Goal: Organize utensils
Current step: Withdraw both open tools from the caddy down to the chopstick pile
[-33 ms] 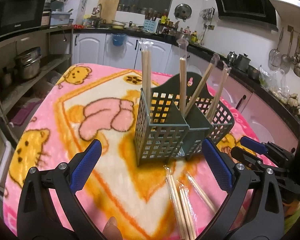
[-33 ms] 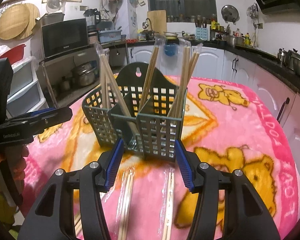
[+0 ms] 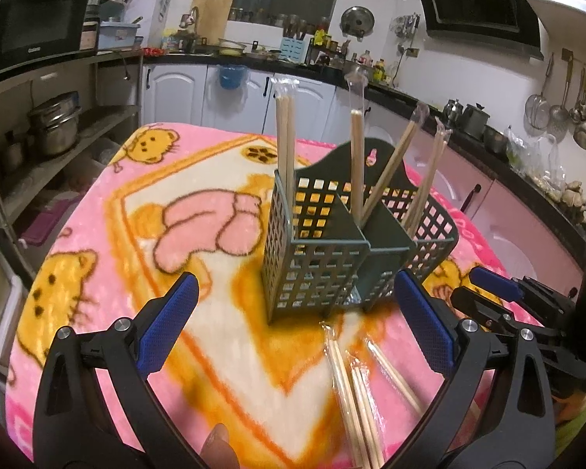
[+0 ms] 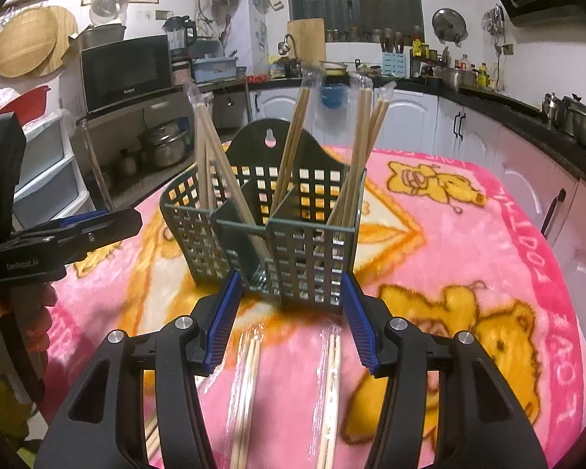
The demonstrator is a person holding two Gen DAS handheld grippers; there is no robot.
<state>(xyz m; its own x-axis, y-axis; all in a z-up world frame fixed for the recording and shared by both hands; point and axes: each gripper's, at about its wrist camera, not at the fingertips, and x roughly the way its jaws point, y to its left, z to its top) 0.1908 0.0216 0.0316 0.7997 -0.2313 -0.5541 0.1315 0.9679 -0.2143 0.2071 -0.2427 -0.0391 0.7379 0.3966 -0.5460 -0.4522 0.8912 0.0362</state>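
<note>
Blue-padded and spread wide, the left claw (image 3: pixel 293 328) hovers low over the pink cartoon blanket (image 3: pixel 109 234) covering the bench, with nothing between its pads. A fingertip (image 3: pixel 218 443) shows at the bottom edge of that view. The right claw (image 4: pixel 291 312) stands about half open, also empty. Under it two wrapped pairs of chopsticks (image 4: pixel 248 383) lie flat on the blanket, pointing away toward the holder; the left view shows a third wrapped pair lying just beside them. Just past both claws stands the dark green lattice utensil holder (image 4: pixel 277 242), upright on the blanket and divided into compartments. Several wrapped chopstick pairs (image 4: pixel 293 136) stand in it: some upright, others leaning against the dividers, spread across the left, middle and right compartments. Each claw appears at the edge of the other's view, on opposite sides of the holder. Farther back run white cabinets (image 4: pixel 410 125) beneath a dark counter, with a microwave (image 4: pixel 125 72) on a shelf.
</note>
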